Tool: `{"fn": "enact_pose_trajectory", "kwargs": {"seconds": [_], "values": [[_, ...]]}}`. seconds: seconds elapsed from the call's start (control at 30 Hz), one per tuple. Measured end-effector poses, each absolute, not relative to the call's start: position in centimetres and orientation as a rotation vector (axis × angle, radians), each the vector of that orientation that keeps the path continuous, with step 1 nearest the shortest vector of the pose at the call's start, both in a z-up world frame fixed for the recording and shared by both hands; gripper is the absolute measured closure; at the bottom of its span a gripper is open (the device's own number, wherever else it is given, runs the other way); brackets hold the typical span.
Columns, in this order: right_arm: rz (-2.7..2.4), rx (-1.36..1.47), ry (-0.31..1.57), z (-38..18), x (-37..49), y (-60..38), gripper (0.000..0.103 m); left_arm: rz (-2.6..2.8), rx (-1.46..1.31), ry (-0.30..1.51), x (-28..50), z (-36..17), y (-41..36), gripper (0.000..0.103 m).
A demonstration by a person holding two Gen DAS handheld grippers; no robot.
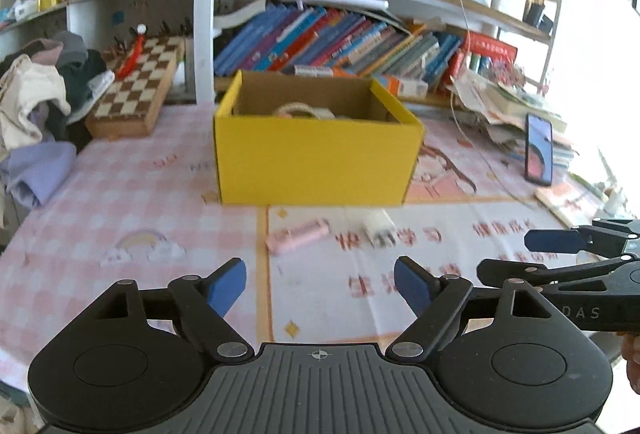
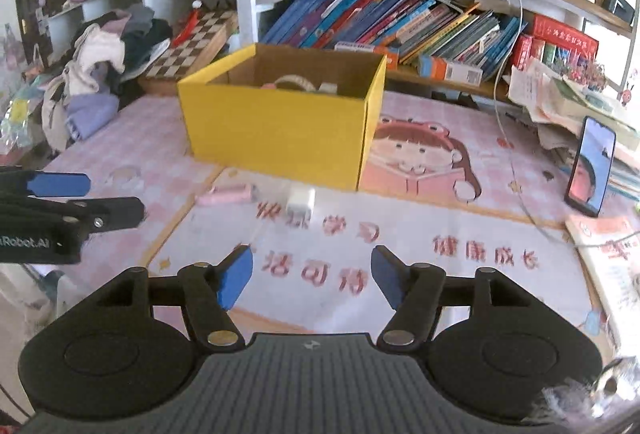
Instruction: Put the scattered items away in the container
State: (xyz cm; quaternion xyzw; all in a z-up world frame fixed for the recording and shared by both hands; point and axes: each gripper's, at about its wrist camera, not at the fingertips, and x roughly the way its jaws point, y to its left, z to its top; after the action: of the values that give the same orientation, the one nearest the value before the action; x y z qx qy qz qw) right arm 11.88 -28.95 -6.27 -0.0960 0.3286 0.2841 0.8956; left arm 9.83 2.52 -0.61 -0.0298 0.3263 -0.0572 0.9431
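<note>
1. Yellow cardboard box (image 1: 316, 158) sits open-topped mid-table on the pink checked cloth (image 1: 120, 202). Inside, a pale looped strap-like item (image 1: 294, 109) and a whitish piece beside it; the rest is hidden by the walls.
2. Two items lie on the cloth just in front of the box: a pink oblong gadget (image 1: 298, 235) and a white charger plug (image 1: 380, 228), near each other, blurred.
3. Left gripper (image 1: 320, 288) has jaws wide with nothing between them; the pink gadget and plug lie ahead of the tips, apart from them.
4. Right gripper (image 2: 312, 280) has jaws parted and empty; the plug (image 2: 301, 200) lies ahead, pink gadget (image 2: 228, 194) ahead-left.
5. The right view shows the box's right side and the upright phone (image 2: 592, 170) more clearly; the left view shows more of the chessboard (image 1: 136, 90).
</note>
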Motion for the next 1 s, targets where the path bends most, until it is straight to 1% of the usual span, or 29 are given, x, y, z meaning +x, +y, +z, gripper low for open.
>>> {"fn": "enact_pose_trajectory", "kwargs": {"seconds": [0.2,0.53,0.6,1.0], "values": [[0.594,-0.168,0.730,-6.9,11.1,-29.3,0.038,-0.105,-0.058,0.692,8.6,-0.9,2.2,0.019],[0.600,-0.170,0.723,-6.7,9.9,-29.3,0.034,-0.103,-0.022,0.684,7.7,-0.3,1.6,0.018],[0.597,-0.173,0.719,-6.7,9.7,-29.3,0.034,-0.102,-0.017,0.683,7.6,-0.3,1.5,0.017],[0.577,-0.175,0.714,-6.6,8.9,-29.2,0.034,-0.125,0.014,0.685,7.1,-0.2,1.5,0.015]]}}
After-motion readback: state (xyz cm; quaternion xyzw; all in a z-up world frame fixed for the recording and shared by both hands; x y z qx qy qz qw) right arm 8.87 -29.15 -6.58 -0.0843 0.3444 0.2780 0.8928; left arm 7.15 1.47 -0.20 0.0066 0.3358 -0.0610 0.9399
